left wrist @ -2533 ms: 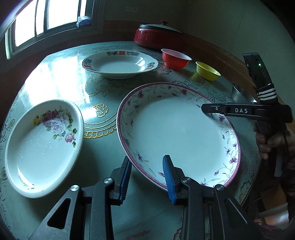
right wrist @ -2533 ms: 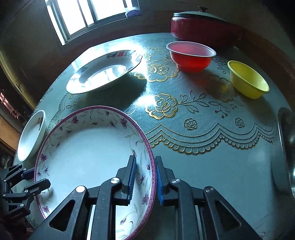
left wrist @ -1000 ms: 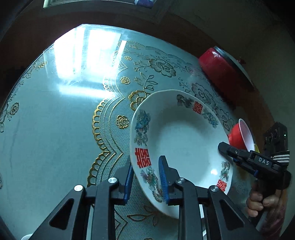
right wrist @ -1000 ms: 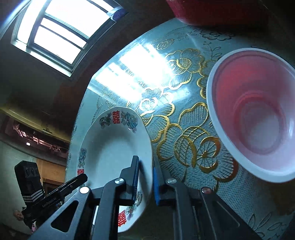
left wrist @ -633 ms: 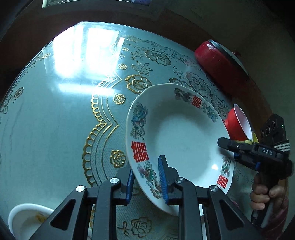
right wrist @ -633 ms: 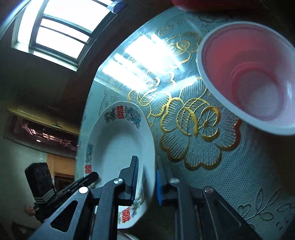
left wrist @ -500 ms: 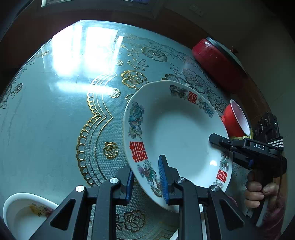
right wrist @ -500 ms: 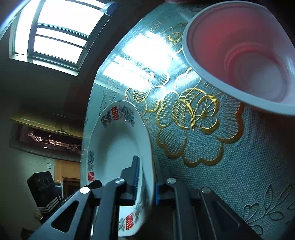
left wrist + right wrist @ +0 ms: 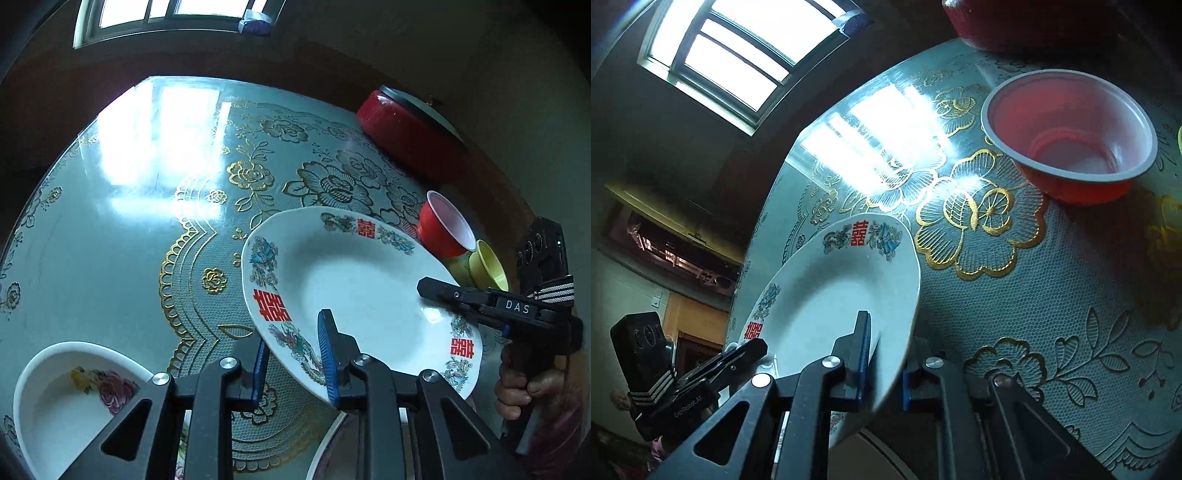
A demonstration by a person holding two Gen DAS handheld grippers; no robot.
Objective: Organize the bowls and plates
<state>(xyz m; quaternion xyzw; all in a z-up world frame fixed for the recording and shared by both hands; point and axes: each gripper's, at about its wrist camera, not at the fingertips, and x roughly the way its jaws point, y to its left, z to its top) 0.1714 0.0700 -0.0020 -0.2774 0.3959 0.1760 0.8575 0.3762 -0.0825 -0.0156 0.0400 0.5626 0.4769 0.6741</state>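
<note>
Right now I have the double-happiness plate (image 9: 354, 291) up off the table (image 9: 122, 229), tilted, pinched at two opposite points of its rim; my left gripper (image 9: 291, 360) is clamped on the edge at about 6 o'clock in the left wrist view, and my right gripper (image 9: 882, 363) is clamped on the rim opposite, showing at 3 o'clock in that same view; each pair of jaws stands narrow with the rim between them. Both grips are on a thin glazed lip, so I judge slipping to be the main risk; if one hand turns or pulls ahead of the other, the plate could twist out of the pads or chip at the rim. Under the plate, at 6 o'clock in the left wrist view, I see the edge of the large plate (image 9: 325, 448), which I take as the stacking target; coming down tilted could knock rim on rim. The rose plate (image 9: 55, 410) sits at 8 o'clock, well apart; the red bowl (image 9: 1071, 136) and yellow bowl (image 9: 487, 264) stand near the right gripper's side at 2 o'clock, and a wide swing there could clip them; the red pot (image 9: 406, 136) sits further back at 1 o'clock.
</note>
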